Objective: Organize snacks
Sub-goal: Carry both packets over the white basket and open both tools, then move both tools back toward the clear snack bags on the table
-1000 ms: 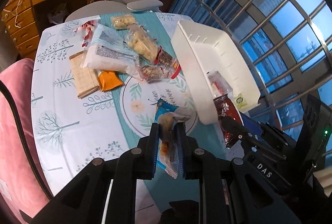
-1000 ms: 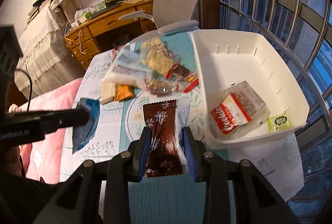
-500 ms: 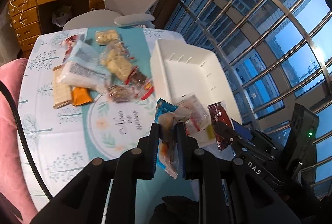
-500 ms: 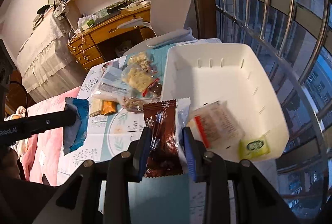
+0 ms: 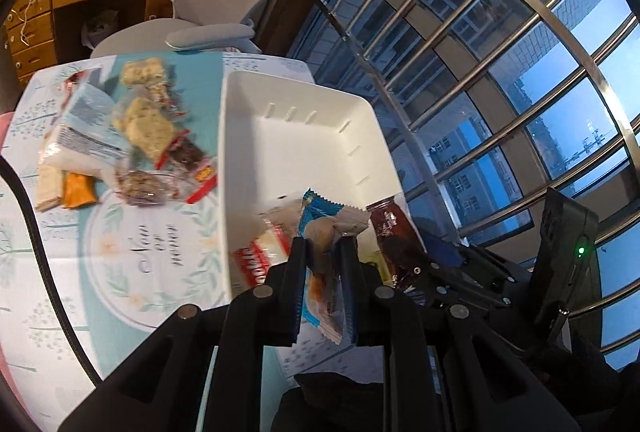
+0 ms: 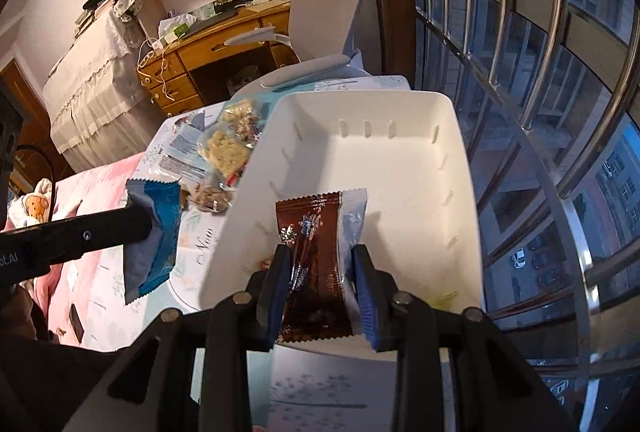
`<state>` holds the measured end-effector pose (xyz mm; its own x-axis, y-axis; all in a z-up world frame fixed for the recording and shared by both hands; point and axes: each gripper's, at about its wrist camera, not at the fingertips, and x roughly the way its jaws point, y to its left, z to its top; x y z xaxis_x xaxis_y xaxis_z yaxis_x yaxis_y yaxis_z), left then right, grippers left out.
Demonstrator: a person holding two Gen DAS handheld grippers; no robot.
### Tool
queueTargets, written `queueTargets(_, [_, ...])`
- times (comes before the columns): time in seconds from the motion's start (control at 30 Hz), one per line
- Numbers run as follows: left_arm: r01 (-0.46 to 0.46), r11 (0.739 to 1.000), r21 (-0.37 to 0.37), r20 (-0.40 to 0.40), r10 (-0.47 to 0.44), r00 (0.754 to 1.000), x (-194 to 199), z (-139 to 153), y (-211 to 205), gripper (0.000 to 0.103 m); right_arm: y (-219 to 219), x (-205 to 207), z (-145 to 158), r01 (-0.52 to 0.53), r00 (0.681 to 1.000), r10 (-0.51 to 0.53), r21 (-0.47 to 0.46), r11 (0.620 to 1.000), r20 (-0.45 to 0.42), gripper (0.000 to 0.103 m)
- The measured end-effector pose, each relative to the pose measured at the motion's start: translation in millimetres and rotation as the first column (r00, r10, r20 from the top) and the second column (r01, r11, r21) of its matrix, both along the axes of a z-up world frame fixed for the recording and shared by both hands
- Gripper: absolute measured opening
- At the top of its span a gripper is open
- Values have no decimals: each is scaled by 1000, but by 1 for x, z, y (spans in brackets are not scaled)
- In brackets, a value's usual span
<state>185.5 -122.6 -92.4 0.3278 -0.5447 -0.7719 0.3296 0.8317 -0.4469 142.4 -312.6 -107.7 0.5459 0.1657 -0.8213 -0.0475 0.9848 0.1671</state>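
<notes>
Claws first: your left claw (image 5: 323, 264) is clamped nearly shut on a blue snack packet (image 5: 320, 232), pinching it edge-on so it stands up between the pads. Your right claw (image 6: 320, 286) is closed partway on a brown snack packet (image 6: 314, 264), pressing its two long edges. You have both packets held above the near end of the white bin (image 6: 400, 168), the brown one over its floor, the blue one about level with its near left wall. Inside the bin, under your left claw, lies a clear cookie pack with a red label (image 5: 264, 252); a small yellow-green item beside it is too blurred to name. Left of the bin, the table (image 5: 52, 272) with its teal runner carries the rest of the snack pile (image 5: 132, 152), just beside the bin wall. Beyond the table stands a grey office chair (image 6: 332, 16), and a barred window (image 6: 540, 92) runs along your right.
</notes>
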Motion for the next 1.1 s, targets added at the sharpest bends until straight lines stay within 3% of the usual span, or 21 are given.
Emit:
queueTargets(0.23, [20, 1000, -17, -22, -20, 1000, 4, -14, -35, 16, -24, -2, -5, -22, 999, 21, -15, 1000, -26, 32])
queueTargets(0.37, [14, 1000, 5, -35, -14, 999, 5, -18, -46, 47, -35, 0, -11, -15, 998, 15, -11, 1000, -56, 34])
queueTargets(0.43, [9, 1000, 4, -39, -9, 999, 4, -19, -46, 49, -39, 1, -14, -8, 997, 7, -14, 1000, -72, 35])
queueTargets(0.57, [-14, 1000, 21, -55, 15, 998, 3, -21, -44, 63, -43, 2, -17, -2, 997, 2, 2, 1000, -82, 42])
queueTargets(1.1, [-84, 995, 59, -123, 90, 988, -4, -33, -3, 80, -14, 5, -29, -39, 988, 44, 37, 999, -147, 50])
